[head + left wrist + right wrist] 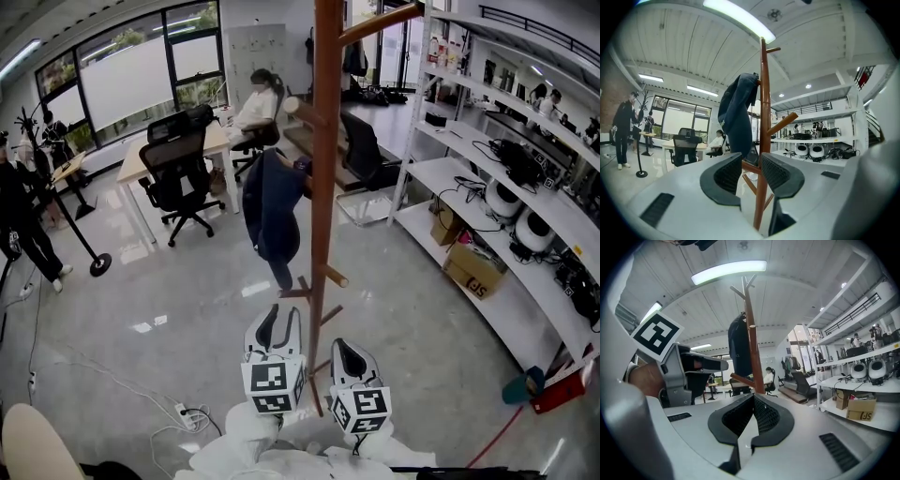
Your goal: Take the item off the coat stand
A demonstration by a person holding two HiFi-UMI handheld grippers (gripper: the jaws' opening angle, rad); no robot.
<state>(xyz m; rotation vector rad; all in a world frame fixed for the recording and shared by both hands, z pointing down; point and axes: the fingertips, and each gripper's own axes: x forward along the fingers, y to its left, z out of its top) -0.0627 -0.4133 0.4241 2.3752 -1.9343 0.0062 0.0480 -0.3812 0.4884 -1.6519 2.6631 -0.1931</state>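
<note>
Approach step. Dark blue jacket [272,211] hangs untouched on an upper peg of the coat stand [325,141], centre frame. Your left gripper [281,315]: fingers apart, nothing held. Right gripper [343,348]: fingers together. Next: lift the left up to the cloth, clamp, raise off the peg.

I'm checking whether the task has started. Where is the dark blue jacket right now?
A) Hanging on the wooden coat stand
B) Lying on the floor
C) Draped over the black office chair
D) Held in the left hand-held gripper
A: the jacket hangs high on the coat stand, against its pole.
</note>
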